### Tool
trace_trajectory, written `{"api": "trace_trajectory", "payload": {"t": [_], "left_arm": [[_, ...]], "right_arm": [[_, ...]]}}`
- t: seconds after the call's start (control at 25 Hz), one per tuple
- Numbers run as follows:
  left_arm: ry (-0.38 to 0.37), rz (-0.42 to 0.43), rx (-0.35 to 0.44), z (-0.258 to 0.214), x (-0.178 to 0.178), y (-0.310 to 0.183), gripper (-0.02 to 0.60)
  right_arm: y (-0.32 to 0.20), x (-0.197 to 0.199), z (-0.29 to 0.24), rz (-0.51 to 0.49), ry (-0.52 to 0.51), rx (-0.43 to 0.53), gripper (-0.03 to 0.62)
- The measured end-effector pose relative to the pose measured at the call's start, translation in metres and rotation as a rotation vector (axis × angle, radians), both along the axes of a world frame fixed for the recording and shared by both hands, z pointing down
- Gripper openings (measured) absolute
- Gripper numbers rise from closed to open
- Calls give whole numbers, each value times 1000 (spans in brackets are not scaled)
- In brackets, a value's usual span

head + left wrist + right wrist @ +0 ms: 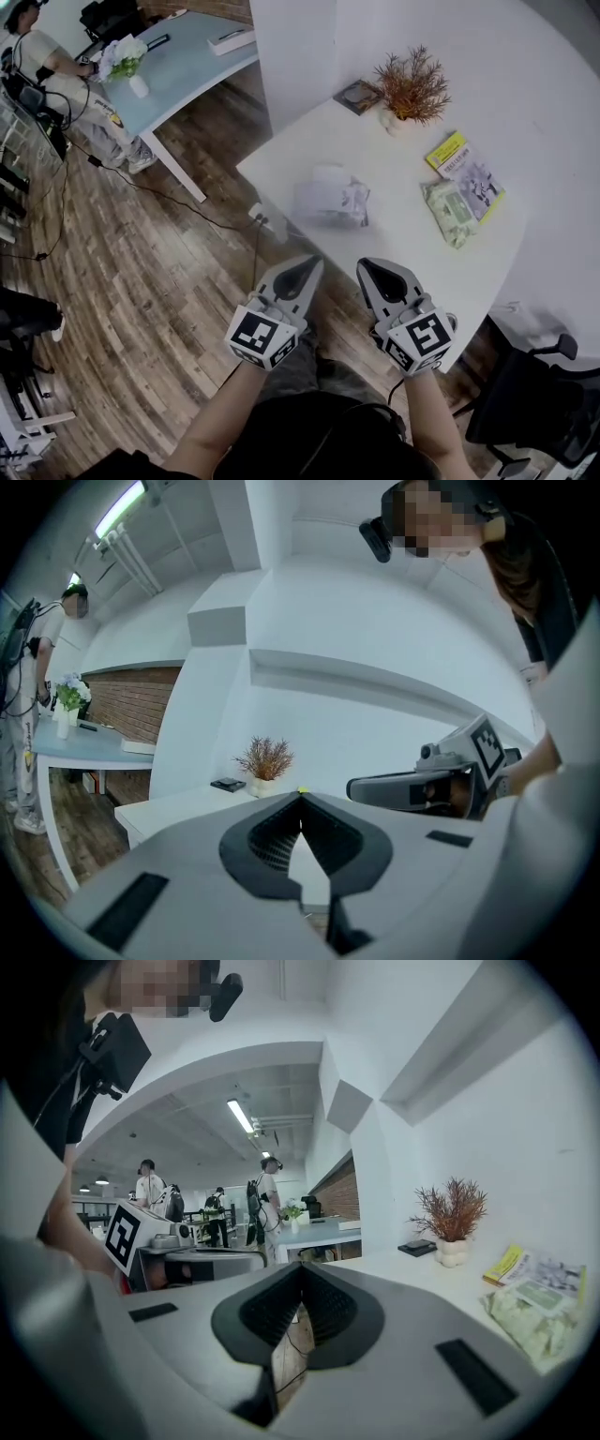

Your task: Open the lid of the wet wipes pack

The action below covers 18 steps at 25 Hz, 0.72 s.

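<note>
1. Pale green, soft wet wipes pack lies flat on the white round table in the head view, touching a yellow-edged booklet. A crumpled white plastic bag lies nearer the middle. Near the table's front edge, the left tool and the right tool are held side by side, well apart from the pack.
2. In the left gripper view, the left tool has its jaws pressed together with nothing between them. A rust-brown dried plant stands on the table beyond.
3. In the right gripper view, the right tool is likewise closed and empty. The wet wipes pack lies off to its right.
</note>
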<state>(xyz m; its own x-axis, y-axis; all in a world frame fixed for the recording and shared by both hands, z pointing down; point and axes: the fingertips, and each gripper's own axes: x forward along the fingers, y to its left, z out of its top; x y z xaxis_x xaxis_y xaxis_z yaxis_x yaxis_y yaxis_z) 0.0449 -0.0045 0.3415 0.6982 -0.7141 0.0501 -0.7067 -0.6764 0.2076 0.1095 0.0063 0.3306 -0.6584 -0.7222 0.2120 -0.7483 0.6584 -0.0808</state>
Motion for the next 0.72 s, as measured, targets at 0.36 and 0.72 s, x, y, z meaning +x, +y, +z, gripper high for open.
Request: {"api": "trace_trajectory", "payload": {"t": [0.36,0.72], "left_arm": [[22,-41,13,-15,-2,38,12],[39,-109,19,-25,-19,70,12]], "right_arm": [[39,-2,-18,12,-30,30,20],[75,1,-27,44,-35,63,20]]}}
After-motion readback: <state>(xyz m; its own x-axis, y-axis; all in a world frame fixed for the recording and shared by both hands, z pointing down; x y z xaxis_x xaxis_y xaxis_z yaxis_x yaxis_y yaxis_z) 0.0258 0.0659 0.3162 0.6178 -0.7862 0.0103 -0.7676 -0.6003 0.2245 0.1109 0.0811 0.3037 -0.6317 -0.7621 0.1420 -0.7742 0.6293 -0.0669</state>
